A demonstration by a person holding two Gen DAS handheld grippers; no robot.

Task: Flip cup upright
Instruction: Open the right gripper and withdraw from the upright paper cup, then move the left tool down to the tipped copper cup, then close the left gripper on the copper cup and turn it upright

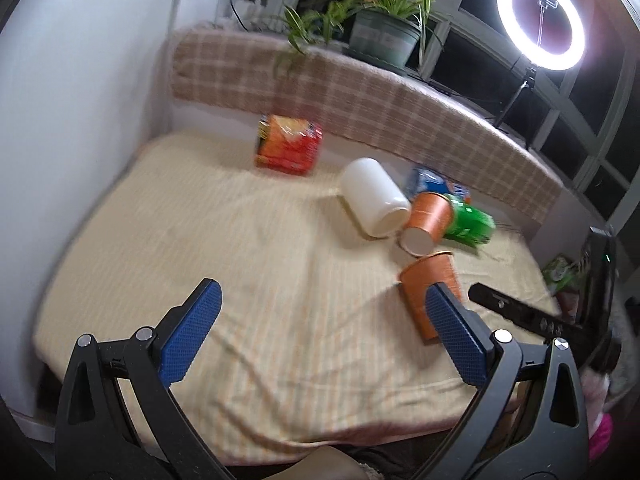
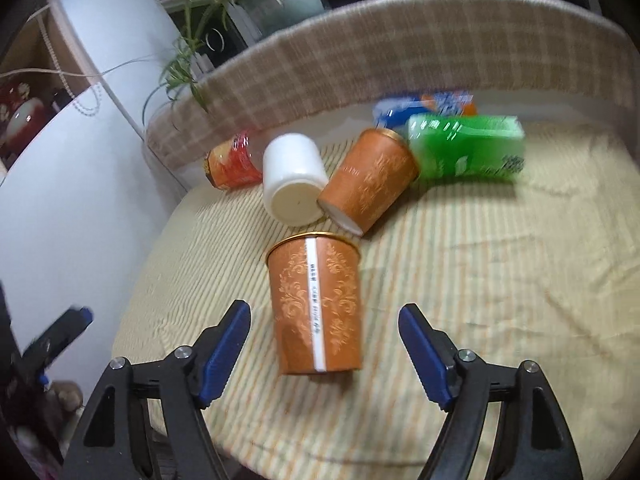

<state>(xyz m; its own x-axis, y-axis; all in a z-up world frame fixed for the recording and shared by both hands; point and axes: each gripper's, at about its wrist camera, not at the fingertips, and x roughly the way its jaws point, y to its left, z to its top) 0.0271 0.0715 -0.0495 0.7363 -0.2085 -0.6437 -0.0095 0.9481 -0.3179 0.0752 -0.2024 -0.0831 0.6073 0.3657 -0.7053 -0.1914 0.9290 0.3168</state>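
Note:
An orange paper cup (image 2: 316,304) lies on its side on the striped cloth, rim pointing away from me; it also shows in the left wrist view (image 1: 428,292). My right gripper (image 2: 324,320) is open, its blue fingers either side of this cup's base, not touching. A second orange cup (image 2: 370,178) lies on its side behind it, base toward me, also seen in the left wrist view (image 1: 426,222). A white cup (image 2: 294,180) lies beside it, and shows in the left wrist view (image 1: 374,200). My left gripper (image 1: 320,304) is open and empty over the cloth.
A green pack (image 2: 466,146), a blue pack (image 2: 424,106) and a red-orange pack (image 2: 232,164) lie at the back of the table (image 2: 500,280). A plaid bolster (image 2: 360,60) borders the far edge. A white wall (image 1: 80,100) stands left. The right gripper's body (image 1: 516,312) is at right.

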